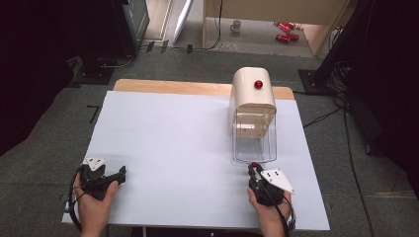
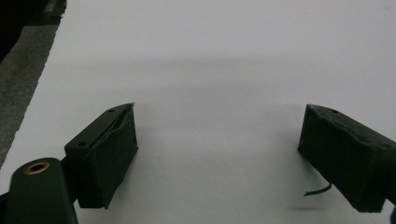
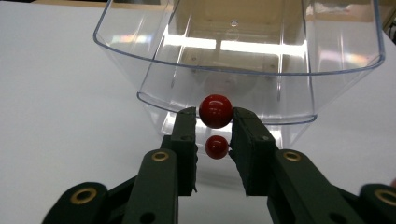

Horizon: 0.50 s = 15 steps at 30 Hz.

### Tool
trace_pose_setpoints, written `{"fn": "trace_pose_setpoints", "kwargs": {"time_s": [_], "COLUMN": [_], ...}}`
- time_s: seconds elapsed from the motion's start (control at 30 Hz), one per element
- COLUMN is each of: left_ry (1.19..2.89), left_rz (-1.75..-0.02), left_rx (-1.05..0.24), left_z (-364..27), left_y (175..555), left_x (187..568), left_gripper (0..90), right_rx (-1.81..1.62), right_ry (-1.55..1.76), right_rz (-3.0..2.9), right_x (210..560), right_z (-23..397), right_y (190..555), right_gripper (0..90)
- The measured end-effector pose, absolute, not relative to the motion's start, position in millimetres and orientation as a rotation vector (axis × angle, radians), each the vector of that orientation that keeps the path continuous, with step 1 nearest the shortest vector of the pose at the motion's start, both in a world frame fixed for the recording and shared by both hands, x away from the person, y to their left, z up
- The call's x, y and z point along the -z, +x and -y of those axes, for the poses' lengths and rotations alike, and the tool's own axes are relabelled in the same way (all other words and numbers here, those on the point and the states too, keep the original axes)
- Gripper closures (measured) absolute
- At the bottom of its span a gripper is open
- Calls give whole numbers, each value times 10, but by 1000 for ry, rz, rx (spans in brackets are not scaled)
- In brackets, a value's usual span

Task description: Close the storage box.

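- Right gripper view puts us close: the right gripper (image 3: 215, 122) has its jaws clenched on a red ball (image 3: 215, 111), pinched at the very tips, with a 2nd, smaller red ball (image 3: 216, 146) showing lower in the gap — possibly a reflection, hard to call.
- Just beyond sits the clear drawer (image 3: 238, 65) of the cream dispenser (image 1: 253, 89), toward the far right of the bench (image 1: 163, 148).
- Left gripper (image 2: 217, 140), near the front left corner, has its jaws released over bare bench.
- Judgement: with a tip-only pinch, keep the squeeze steady and centred; a round ball could squirt out. If the ball is pulling that drawer, draw straight toward the front edge.
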State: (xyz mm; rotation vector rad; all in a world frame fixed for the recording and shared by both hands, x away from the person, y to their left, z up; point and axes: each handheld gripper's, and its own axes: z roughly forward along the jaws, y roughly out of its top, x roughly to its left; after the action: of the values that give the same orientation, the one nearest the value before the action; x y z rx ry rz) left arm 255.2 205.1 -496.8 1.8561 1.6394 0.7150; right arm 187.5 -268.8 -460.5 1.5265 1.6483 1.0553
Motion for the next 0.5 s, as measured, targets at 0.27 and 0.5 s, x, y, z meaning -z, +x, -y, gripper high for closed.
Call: {"fn": "trace_pose_setpoints", "kwargs": {"time_s": [0.27, 0.5], "left_ry": [1856, 1856], "left_rz": [-1639, -1639], "left_rx": [-715, -715], "left_z": [-2050, -2050], "left_y": [2551, 2552], "left_x": [4967, 4968], "left_gripper": [117, 117], "right_rx": [-1070, -1078], "right_ry": [1539, 1532], "right_rz": [-1641, -1645], "right_x": [4593, 4525], "right_z": [2693, 2685], "right_y": [1875, 1846], "right_gripper": [751, 752]}}
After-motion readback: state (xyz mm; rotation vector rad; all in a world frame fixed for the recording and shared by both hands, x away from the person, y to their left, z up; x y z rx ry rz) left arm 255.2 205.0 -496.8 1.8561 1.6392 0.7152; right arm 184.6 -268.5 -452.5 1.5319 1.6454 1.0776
